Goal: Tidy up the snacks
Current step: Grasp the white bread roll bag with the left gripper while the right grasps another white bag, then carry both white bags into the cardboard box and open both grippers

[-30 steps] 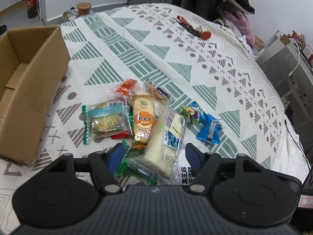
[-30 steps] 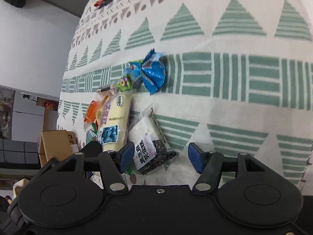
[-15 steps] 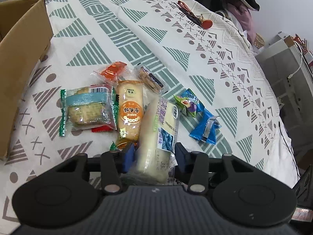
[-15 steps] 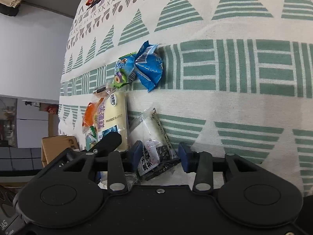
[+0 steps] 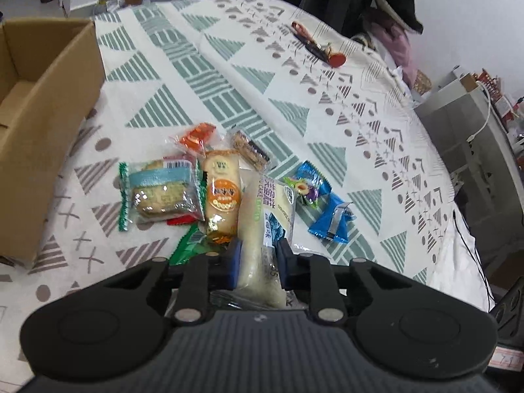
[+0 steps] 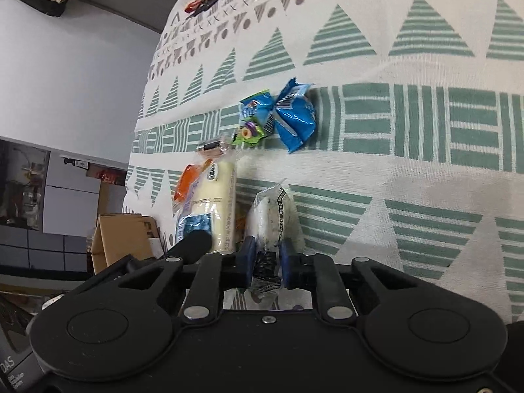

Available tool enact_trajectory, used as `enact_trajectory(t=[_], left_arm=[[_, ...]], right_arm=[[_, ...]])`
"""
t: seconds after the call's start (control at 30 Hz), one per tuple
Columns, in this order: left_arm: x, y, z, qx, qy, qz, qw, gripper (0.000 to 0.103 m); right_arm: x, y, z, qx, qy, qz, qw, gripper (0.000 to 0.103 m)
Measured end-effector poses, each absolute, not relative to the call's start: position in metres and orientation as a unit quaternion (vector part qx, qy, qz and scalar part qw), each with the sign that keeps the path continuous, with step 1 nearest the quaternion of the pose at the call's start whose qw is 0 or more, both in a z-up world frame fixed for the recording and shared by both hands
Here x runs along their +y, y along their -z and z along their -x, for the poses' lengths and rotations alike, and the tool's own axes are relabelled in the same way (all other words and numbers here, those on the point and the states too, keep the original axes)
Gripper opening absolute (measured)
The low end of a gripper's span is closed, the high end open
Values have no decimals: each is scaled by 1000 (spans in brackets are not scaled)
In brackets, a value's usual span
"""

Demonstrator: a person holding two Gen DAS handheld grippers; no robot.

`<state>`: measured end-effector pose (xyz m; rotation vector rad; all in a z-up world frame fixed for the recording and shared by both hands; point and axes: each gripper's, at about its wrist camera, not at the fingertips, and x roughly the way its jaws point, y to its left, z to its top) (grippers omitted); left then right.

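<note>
We count two tools: the left tool (image 5: 258, 255) and the right tool (image 6: 266, 258). One cardboard box (image 5: 42, 104) stands on the bed. We count two blue packets (image 5: 330, 221), one orange packet (image 5: 196, 136), one long cream cake pack (image 5: 265, 216), one white speckled pack (image 6: 273, 216) and one cracker pack (image 5: 160, 193).

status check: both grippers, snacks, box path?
Left gripper shut on pale cake pack. Right gripper shut on speckled white pack. Cardboard box open, left of pile; nothing blocking.

A patterned bedspread (image 5: 249, 75) carries snack packets (image 5: 163, 193) and a cardboard box (image 5: 42, 98).
</note>
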<state>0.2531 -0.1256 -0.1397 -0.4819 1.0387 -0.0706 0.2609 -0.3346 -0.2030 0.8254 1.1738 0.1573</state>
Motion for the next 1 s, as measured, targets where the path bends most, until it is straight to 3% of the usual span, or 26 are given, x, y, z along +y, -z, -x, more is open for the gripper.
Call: enact_trajectory(t=[1.0], left_arm=[[-11,73,-202,391,-22,270,880,18]], right_arm=[[-253,131,-256,486,-124,-341,795,16]])
